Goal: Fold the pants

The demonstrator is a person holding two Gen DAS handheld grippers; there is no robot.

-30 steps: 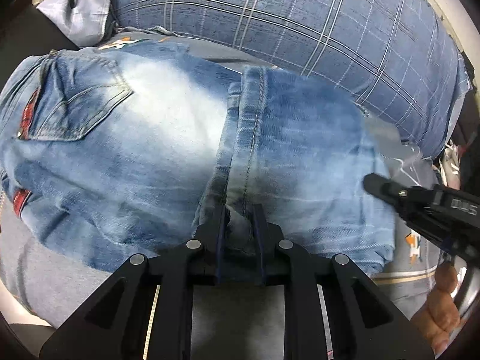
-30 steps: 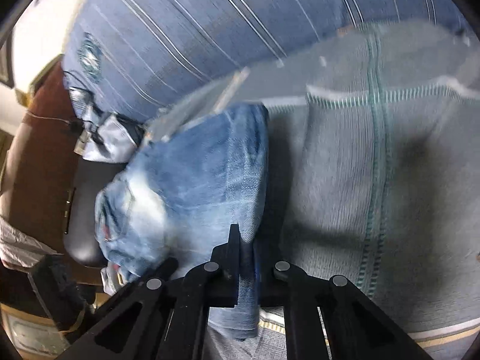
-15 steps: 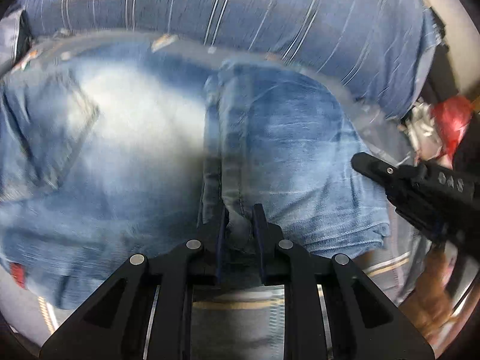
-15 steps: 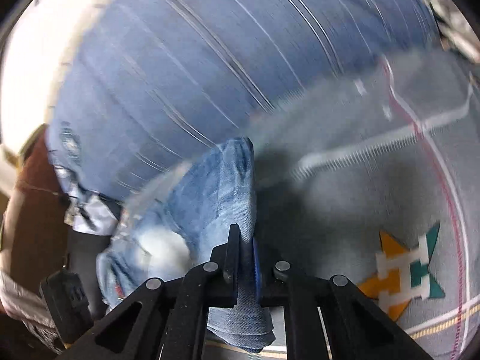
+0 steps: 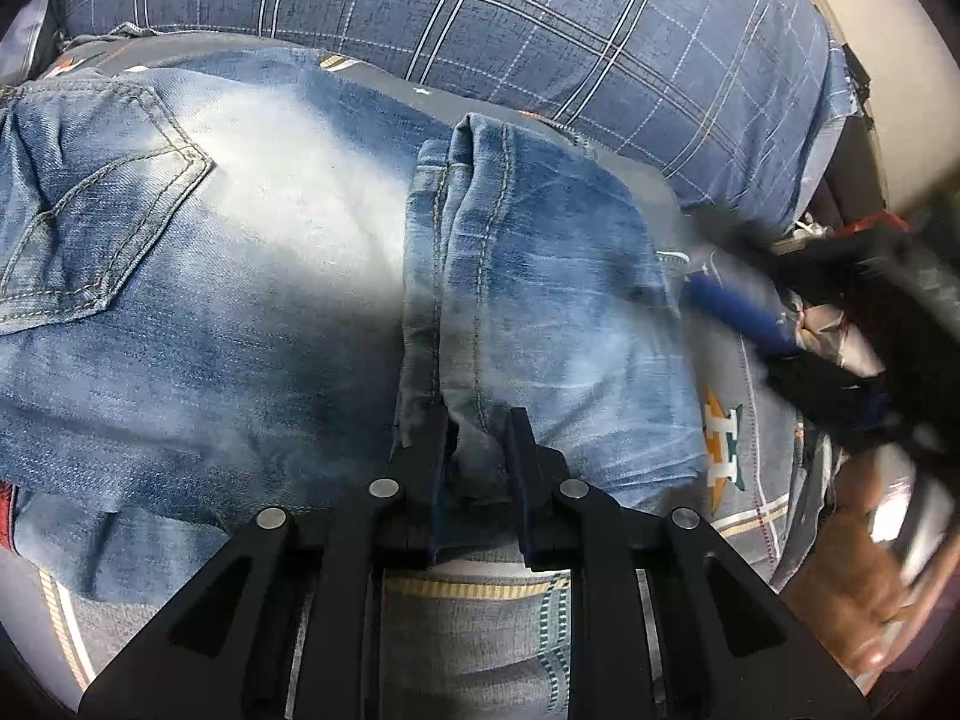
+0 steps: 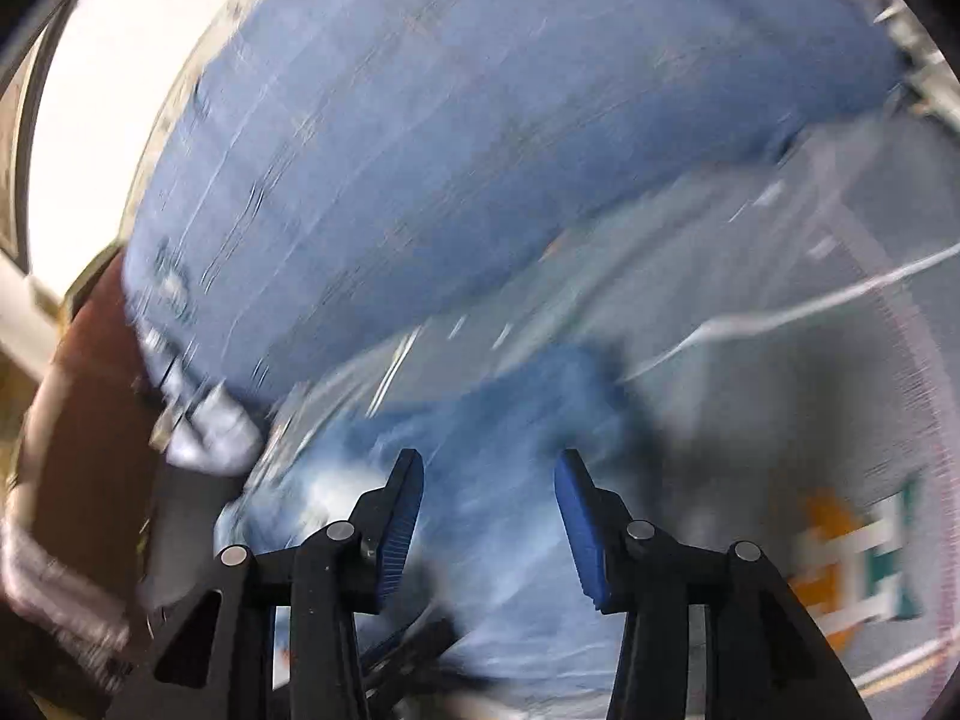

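My left claw (image 5: 477,450) is clamped on the doubled hem edge of the jeans (image 5: 252,276), which lie flat on the patterned grey bed cover (image 5: 744,420). They spread ahead of that claw, long axis running toward the back pocket (image 5: 102,222) at its left. The checked blue pillow (image 5: 540,18) sits beyond them. My right claw (image 6: 489,516) hangs above the jeans with its jaws apart and nothing between them, so the left claw alone grips them. I can read no brand or writing.

Heavy motion blur on right wrist view; left sharper, edges fisheye-warped.
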